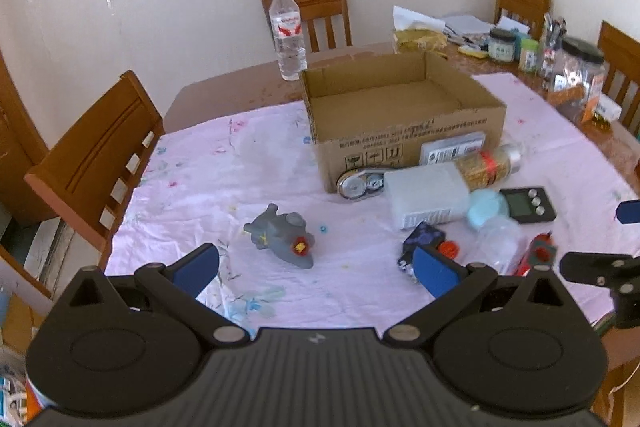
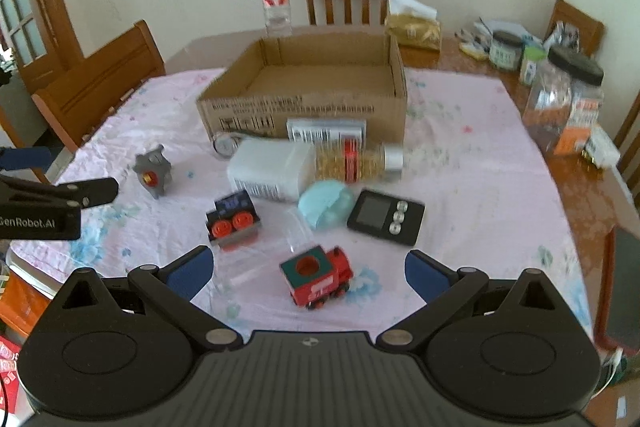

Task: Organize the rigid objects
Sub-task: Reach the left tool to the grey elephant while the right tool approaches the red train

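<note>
An open cardboard box (image 1: 404, 131) (image 2: 304, 107) stands on the pink tablecloth, empty as far as I see. In front of it lie a grey toy (image 1: 282, 237) (image 2: 154, 173), a white box (image 2: 272, 169), a gold bottle (image 2: 356, 159), a light blue lid (image 2: 326, 205), a black timer (image 2: 386, 217), a dark blue toy train car (image 2: 233, 219) and a red toy train (image 2: 318, 277). My left gripper (image 1: 316, 269) is open, with the grey toy just beyond its fingers. My right gripper (image 2: 308, 273) is open, with the red train between its fingers.
A water bottle (image 1: 288, 33) stands behind the box. Jars and clutter (image 2: 560, 91) fill the table's right side. Wooden chairs (image 1: 96, 163) surround the table. A round metal tape measure (image 1: 358, 185) leans on the box front.
</note>
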`<state>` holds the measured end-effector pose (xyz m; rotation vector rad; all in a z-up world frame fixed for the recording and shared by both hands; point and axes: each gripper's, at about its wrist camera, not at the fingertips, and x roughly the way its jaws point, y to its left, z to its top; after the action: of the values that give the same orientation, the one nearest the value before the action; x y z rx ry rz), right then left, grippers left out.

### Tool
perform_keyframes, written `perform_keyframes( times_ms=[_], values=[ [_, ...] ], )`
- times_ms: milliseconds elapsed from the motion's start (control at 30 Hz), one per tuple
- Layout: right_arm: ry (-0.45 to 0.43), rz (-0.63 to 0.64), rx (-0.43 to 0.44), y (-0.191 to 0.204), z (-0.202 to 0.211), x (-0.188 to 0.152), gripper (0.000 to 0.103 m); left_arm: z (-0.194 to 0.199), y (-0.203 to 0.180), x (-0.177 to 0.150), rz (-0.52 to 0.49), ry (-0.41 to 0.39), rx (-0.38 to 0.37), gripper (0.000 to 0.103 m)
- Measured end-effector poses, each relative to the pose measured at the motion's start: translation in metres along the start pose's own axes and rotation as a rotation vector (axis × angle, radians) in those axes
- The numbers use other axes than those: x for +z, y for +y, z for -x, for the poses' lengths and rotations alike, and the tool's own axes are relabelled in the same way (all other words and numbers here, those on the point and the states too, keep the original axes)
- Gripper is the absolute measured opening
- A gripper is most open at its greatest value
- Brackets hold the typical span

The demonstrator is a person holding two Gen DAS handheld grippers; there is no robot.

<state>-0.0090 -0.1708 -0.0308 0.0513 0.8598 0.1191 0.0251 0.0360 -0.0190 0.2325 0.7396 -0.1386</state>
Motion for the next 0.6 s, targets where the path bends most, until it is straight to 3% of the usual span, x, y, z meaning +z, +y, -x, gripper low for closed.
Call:
perform_keyframes(
  times_ms=[300, 600],
  values=[
    [0.044, -0.031, 0.025, 0.031, -0.028, 0.000, 0.103, -0.039, 0.025, -0.007, 0.008, 0.074, -0.106, 0.103],
    [0.081, -0.037, 0.022, 0.048, -0.055, 0.001, 0.103, -0.055, 0.038, -0.003, -0.024, 0.101, -0.116, 0.102]
  ],
)
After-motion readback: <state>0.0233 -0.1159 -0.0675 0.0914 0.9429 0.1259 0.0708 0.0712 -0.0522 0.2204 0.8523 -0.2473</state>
